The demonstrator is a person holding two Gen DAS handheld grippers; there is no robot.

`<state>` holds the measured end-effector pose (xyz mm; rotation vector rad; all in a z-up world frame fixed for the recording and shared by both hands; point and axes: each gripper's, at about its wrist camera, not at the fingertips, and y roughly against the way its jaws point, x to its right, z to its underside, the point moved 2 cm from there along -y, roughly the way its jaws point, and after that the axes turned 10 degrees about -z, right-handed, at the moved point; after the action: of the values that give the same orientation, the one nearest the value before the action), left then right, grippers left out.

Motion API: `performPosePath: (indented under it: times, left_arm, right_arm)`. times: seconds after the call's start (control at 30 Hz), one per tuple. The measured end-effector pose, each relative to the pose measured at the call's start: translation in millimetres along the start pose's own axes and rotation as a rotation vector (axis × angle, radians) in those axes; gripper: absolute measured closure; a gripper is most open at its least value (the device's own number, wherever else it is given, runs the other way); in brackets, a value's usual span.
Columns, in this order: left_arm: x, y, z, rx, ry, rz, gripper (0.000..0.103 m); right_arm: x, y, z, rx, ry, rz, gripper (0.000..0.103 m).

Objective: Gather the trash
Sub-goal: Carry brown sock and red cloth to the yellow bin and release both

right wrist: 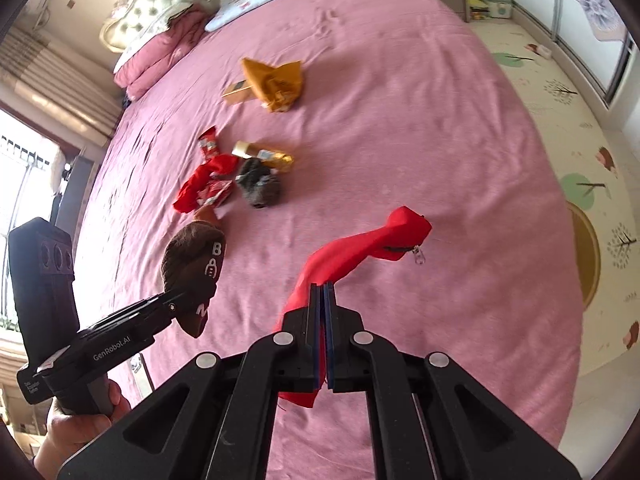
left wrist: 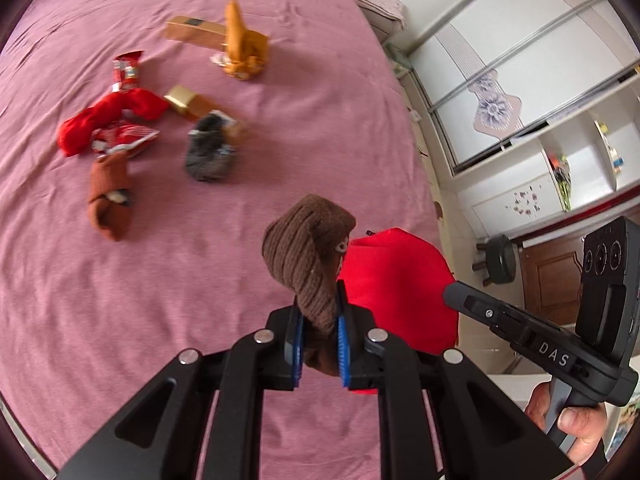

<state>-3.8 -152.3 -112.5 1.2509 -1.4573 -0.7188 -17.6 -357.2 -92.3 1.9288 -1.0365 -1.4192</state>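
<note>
**Both tongs loaded above the pink bed**

L tongs (left wrist: pixel 320 344) are pinching a brown knit sock (left wrist: pixel 308 248): blue pads clamp its lower end, the rest stands up past the tips. From the R wrist view the same sock shows white lettering. R tongs (right wrist: pixel 322 328) are pressed together on a red fabric pouch (right wrist: pixel 360 248), which sticks out past the tips w/ a black zipper & a small metal pull hanging at its far end. Both held items are lifted off the bed (left wrist: pixel 200 300), just beside each other. A hand (left wrist: pixel 576 428) grips the R tool's handle at lower right in the L view; another hand (right wrist: pixel 76 428) holds the L tool at lower left in the R view.

Rest of the stuff lies further up the sheet in a loose cluster:
- red sock (left wrist: pixel 108 116), w/ a red-white snack wrapper (left wrist: pixel 122 138) touching it
- another red wrapper (left wrist: pixel 127 70) just above
- second brown sock (left wrist: pixel 110 196) nearest the tongs
- dark grey sock (left wrist: pixel 210 150) against a gold box (left wrist: pixel 186 100)
- mustard-yellow sock (left wrist: pixel 242 46) lying over a tan cardboard box (left wrist: pixel 192 30), apart from the others

Pink pillows (right wrist: pixel 160 52) & a tufted headboard (right wrist: pixel 160 0) sit at the far end. A white wardrobe (left wrist: pixel 520 60) stands beside the bed.
</note>
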Motion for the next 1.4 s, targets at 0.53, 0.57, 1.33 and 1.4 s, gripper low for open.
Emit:
performPosePath:
  times: [0.53, 0.57, 1.33, 1.4]
  left_arm:
    - [184.0, -63.2, 10.9, -0.088, -0.260, 0.079, 0.090]
    - [196.7, -68.8, 11.6, -0.095, -0.276, 0.084, 0.090]
    - [381.3, -180.6, -13.5, -0.193, -0.498, 0.140, 0.089]
    - [390.8, -188.3, -17.7, -0.198, -0.503, 0.160, 0.076]
  right_arm:
    - [142.1, 115.1, 16.1, 0.154, -0.197, 0.079, 0.101]
    - [152.0, 121.4, 16.2, 0.164, -0.212, 0.085, 0.101]
    - [318.7, 172.8, -16.3, 0.244, -0.350, 0.174, 0.101]
    - [325.9, 173.1, -20.2, 0.244, -0.348, 0.168, 0.100]
